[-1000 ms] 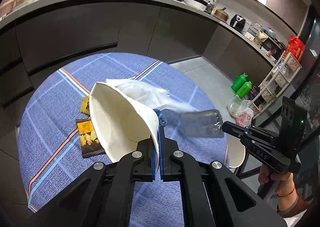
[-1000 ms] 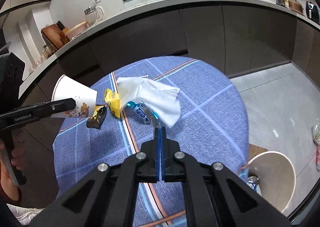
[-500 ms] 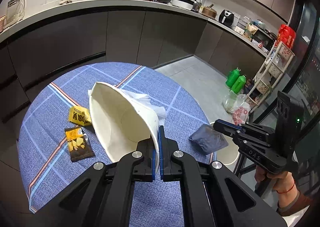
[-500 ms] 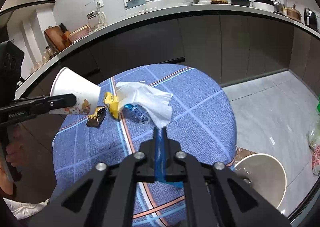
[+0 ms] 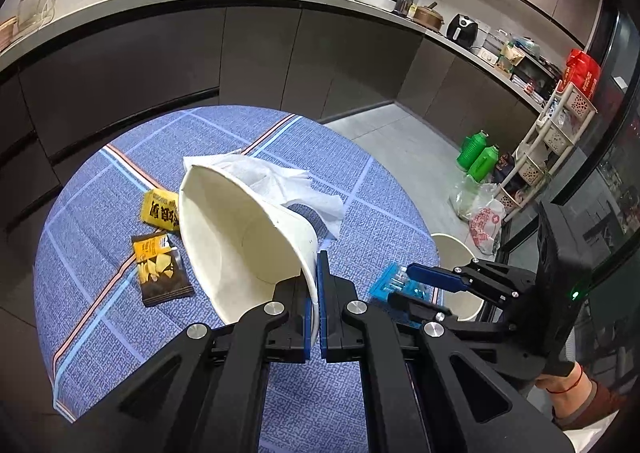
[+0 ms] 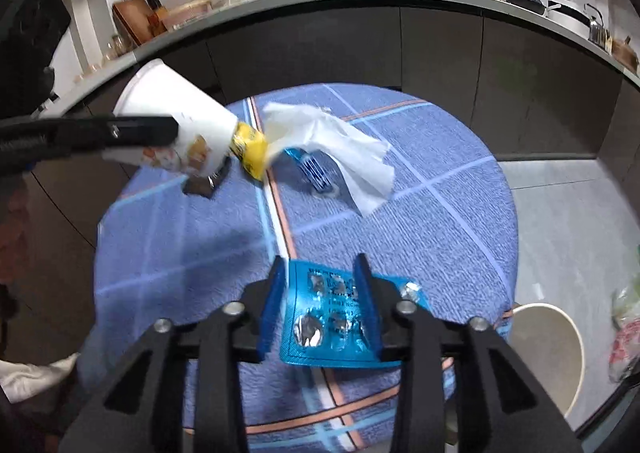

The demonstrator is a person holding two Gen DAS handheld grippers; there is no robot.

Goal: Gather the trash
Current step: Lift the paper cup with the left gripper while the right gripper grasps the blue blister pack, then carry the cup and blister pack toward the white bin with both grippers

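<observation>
My left gripper is shut on the rim of a white paper cup, which tilts with its mouth toward the camera; from the right wrist the cup hangs over the table's left side. My right gripper is low over the near right of the blue-clothed round table, and its jaws are opening. A blue blister pack lies flat between and under the fingers, with neither pad pressing on it. The left wrist view shows that pack at the right gripper.
Spread over the cloth are a white tissue, a yellow packet, a dark chips packet and a blue wrapper. A cream round bin stands on the floor by the table's right edge. Dark kitchen cabinets curve behind.
The right gripper came down and nearer over the table's right edge and went from shut on the blister pack to open, so the pack now lies flat. The left gripper still holds the cup.
</observation>
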